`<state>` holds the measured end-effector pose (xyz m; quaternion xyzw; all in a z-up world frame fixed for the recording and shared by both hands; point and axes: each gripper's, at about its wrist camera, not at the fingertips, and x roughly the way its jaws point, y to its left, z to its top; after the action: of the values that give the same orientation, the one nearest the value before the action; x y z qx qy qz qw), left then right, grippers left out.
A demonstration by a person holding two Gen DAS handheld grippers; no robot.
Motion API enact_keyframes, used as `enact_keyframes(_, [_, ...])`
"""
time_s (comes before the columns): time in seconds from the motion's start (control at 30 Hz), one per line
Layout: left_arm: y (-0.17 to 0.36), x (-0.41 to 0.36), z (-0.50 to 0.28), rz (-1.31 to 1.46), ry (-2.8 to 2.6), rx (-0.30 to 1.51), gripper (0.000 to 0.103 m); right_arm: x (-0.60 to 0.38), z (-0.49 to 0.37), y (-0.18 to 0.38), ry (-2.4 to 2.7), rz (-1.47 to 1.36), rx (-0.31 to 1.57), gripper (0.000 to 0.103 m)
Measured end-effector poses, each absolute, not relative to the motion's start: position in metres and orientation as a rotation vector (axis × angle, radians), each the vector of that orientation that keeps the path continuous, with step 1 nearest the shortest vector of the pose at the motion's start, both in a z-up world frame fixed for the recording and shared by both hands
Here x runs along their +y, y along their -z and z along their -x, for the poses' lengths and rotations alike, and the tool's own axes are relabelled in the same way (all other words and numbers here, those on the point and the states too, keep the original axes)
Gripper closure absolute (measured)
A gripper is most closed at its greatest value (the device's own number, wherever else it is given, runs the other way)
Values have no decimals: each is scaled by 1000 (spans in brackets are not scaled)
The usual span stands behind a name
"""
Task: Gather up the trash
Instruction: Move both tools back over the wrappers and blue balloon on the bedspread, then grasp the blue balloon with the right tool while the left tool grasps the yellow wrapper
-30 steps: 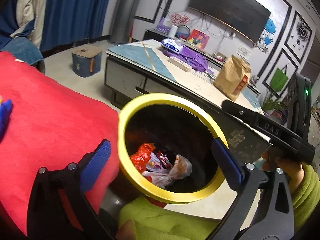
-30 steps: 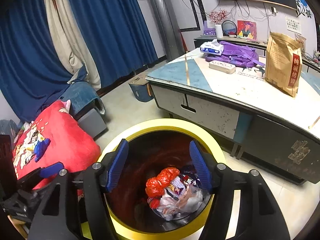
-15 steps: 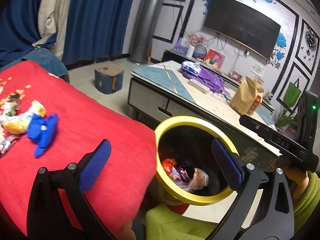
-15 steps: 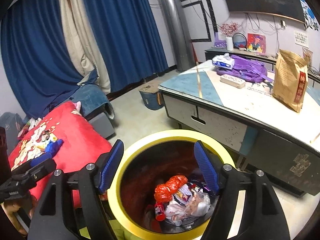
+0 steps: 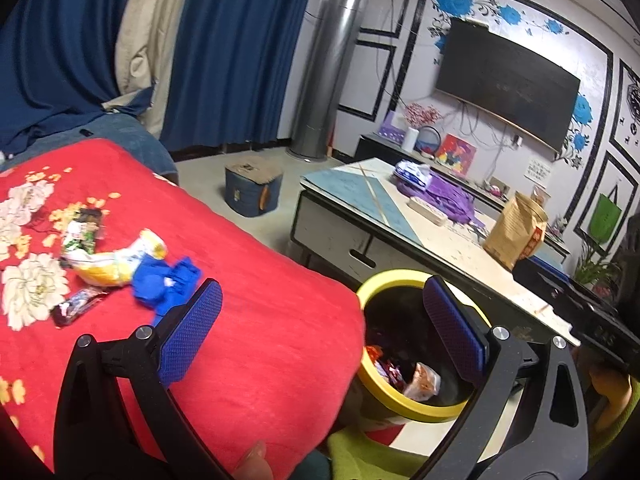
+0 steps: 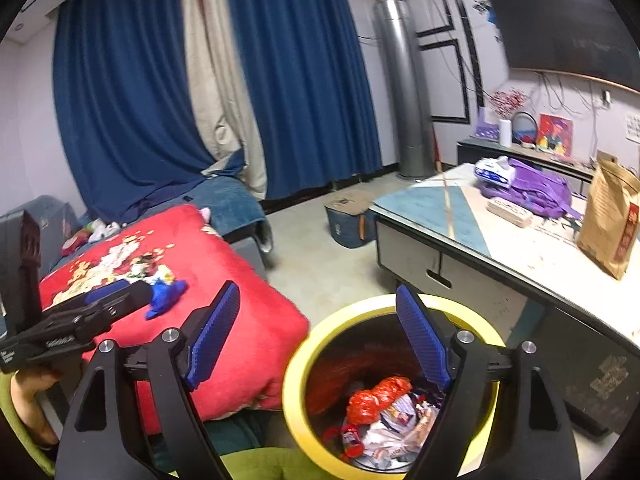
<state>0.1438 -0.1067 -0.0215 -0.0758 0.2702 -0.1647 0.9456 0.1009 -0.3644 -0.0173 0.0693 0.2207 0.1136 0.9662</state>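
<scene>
The left gripper [image 5: 322, 328] is spread wide and holds nothing; the right gripper [image 6: 318, 342] is opening, with nothing between its jaws. Leftover trash, a crumpled blue wrapper [image 5: 166, 284] and a yellow-and-white snack bag [image 5: 114, 260], lies on the red flowered blanket [image 5: 260, 320] at ten o'clock. The yellow-rimmed black bin [image 6: 298, 376] sits at five o'clock, so the left one should probably go low and pinch the blue wrapper's middle.

Brown bag [image 6: 610, 222] on table [image 6: 448, 208] – blue curtains [image 6: 304, 80]
</scene>
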Motion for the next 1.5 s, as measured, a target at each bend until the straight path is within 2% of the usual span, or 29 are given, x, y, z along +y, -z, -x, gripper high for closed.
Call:
enact_keyframes(0.77, [5,-17,-144,250,112,464,11,-269,-107,8,-432,-37,484,21])
enact_keyframes(1.5, [28,67,-165,395,-43,547,11,-174,-171,46,-541,7,616,21])
